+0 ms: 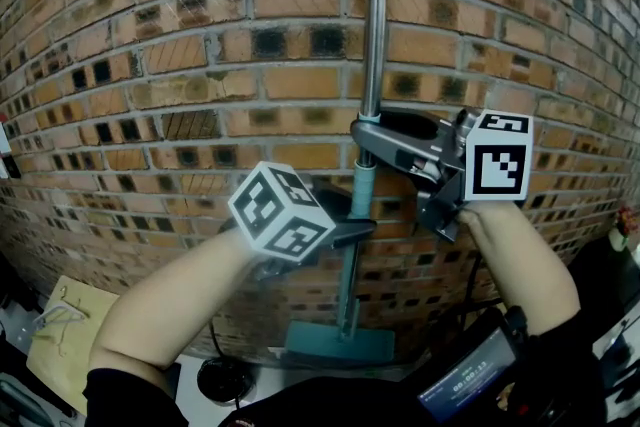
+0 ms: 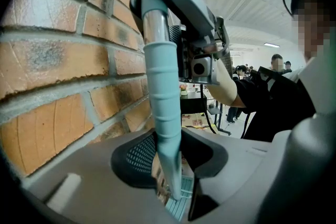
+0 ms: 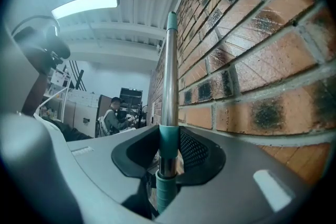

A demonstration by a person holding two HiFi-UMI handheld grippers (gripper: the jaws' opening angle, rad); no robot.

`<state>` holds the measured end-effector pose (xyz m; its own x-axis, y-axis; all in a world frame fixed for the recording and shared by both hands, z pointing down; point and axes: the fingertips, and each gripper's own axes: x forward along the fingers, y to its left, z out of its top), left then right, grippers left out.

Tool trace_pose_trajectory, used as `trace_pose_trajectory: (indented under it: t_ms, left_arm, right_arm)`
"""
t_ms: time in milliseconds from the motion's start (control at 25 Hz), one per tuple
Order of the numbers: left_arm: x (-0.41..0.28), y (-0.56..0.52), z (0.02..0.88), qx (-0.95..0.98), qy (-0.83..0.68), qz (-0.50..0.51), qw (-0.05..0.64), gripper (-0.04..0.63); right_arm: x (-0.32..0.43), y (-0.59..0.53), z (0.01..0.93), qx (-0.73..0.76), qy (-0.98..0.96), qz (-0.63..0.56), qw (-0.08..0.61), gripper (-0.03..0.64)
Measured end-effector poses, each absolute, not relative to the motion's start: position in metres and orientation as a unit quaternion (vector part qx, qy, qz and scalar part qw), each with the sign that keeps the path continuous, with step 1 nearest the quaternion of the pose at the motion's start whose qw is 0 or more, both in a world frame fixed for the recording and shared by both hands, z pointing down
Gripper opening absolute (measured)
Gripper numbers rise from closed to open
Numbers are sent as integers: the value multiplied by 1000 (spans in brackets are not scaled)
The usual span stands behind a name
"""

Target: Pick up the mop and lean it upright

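Nearly done, I'd say: mop (image 1: 372,45) stands upright against brick wall (image 1: 200,65), left tool (image 1: 350,230) clamped on its teal grip, right tool (image 1: 375,140) clamped higher up; only letting go w/o toppling remains.

brick wall (image 1: 180,55) close behind mop handle (image 1: 372,45)

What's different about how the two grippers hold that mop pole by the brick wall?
The right gripper grips the mop pole higher, at its bare metal part; the left gripper grips lower, on the teal sleeve. The right gripper reaches in from the pole's right, the left gripper from its left. Shared: both have jaws closed on the pole, which stands upright beside the brick wall.
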<state>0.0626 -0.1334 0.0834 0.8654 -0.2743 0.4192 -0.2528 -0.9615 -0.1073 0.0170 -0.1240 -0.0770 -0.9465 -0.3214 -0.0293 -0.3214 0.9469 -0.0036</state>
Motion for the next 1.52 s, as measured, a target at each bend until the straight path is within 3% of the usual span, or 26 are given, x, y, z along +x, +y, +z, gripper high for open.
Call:
trace_pose_trajectory:
  t_ms: [760, 1520]
  left_arm:
    - [61, -126, 93, -964, 140, -225, 18, 141]
    - [69, -140, 240, -948, 154, -278, -34, 143]
  right_arm:
    - [16, -119, -67, -161, 987, -7, 9, 127]
    - [20, -135, 75, -169, 985, -25, -23, 127]
